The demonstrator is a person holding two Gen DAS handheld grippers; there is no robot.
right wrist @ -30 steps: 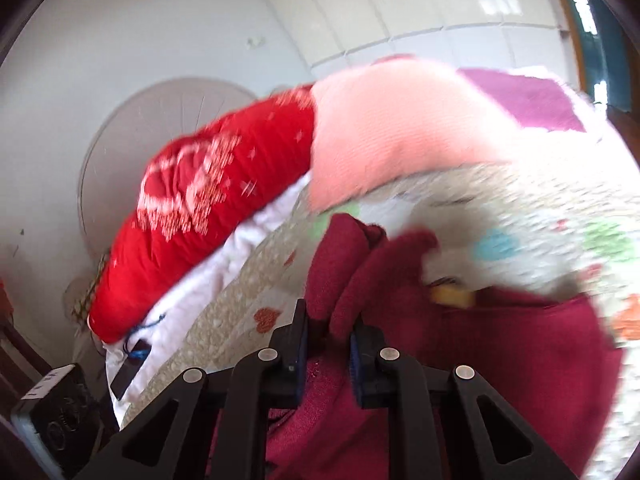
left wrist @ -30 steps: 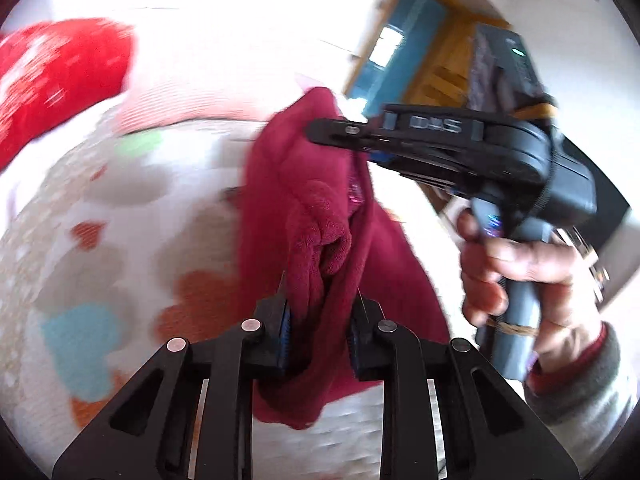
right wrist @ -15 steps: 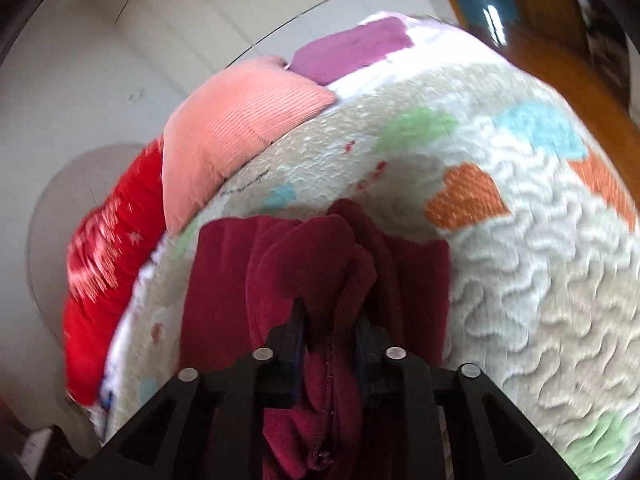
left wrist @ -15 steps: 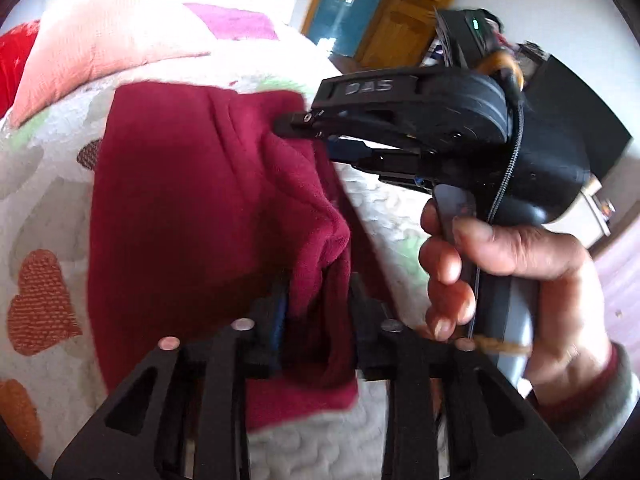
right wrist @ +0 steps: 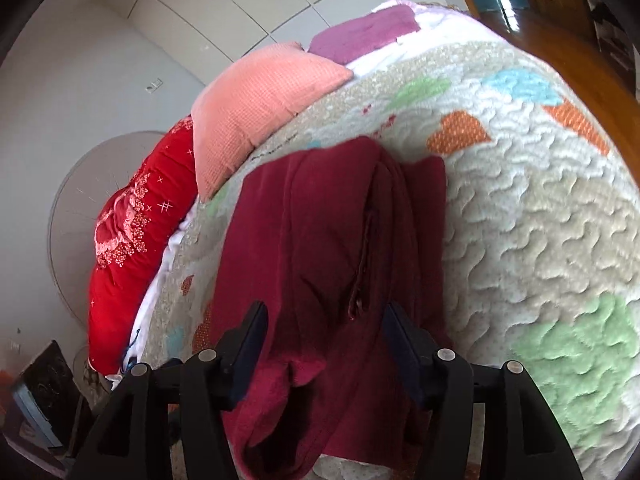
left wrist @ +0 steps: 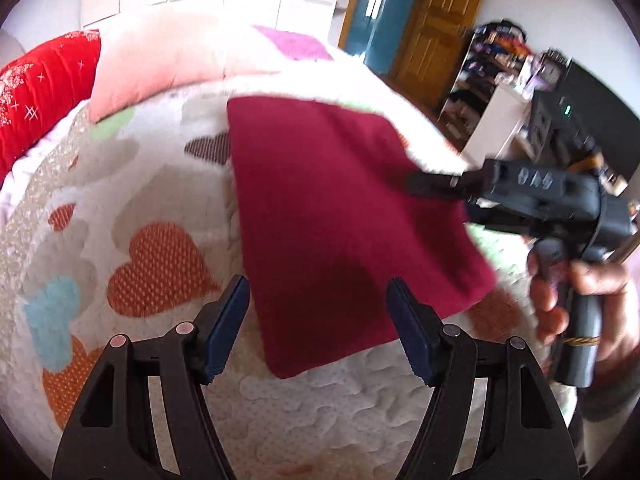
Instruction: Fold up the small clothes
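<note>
A dark red fleece garment (left wrist: 340, 220) lies folded flat on the heart-patterned quilt (left wrist: 152, 264). It also shows in the right wrist view (right wrist: 328, 248), rumpled with a seam running down its middle. My left gripper (left wrist: 318, 322) is open, its jaws wide apart above the garment's near edge, holding nothing. My right gripper (right wrist: 324, 344) is open too, its jaws astride the garment's near end. In the left wrist view the right gripper's body (left wrist: 536, 196) sits at the garment's right edge, held by a hand (left wrist: 580, 300).
A pink pillow (right wrist: 260, 108), a red pillow (right wrist: 132, 240) and a purple cloth (right wrist: 364, 32) lie at the far end of the bed. A wooden door (left wrist: 436, 20) and cluttered shelves (left wrist: 500, 68) stand beyond the bed's right side.
Both grippers were shut on the red garment and have opened and let go. The garment has dropped from bunched and lifted to lying flat on the quilt.
</note>
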